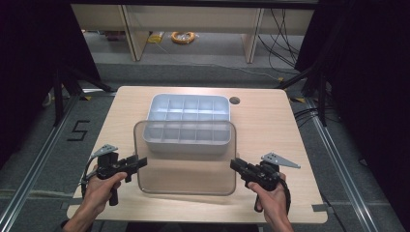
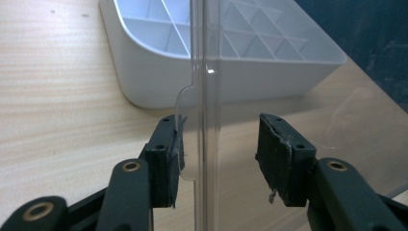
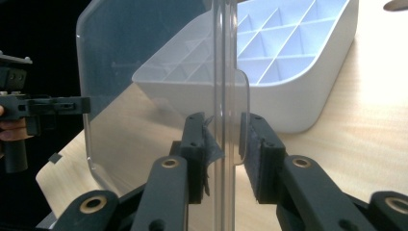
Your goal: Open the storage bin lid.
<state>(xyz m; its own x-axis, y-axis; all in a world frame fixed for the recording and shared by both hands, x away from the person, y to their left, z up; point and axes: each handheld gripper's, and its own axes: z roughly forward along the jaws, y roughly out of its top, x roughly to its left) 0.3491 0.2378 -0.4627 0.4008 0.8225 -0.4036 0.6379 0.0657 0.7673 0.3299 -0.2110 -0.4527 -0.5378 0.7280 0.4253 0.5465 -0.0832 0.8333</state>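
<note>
Holding the clear lid (image 1: pixel 186 159) level in front of the divided tray (image 1: pixel 189 118).
Right gripper (image 3: pixel 223 144) pinches the lid's edge tab; left gripper (image 2: pixel 219 154) straddles its opposite edge, jaws apart, likely steadying it.

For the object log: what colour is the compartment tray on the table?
The compartment tray is white to pale grey, plain, no pattern; the left gripper view shows it best.

The one thing I can read is a black "5" (image 1: pixel 78 130) marked on the grey floor (image 1: pixel 38 145) left of my table (image 1: pixel 270 121).
</note>
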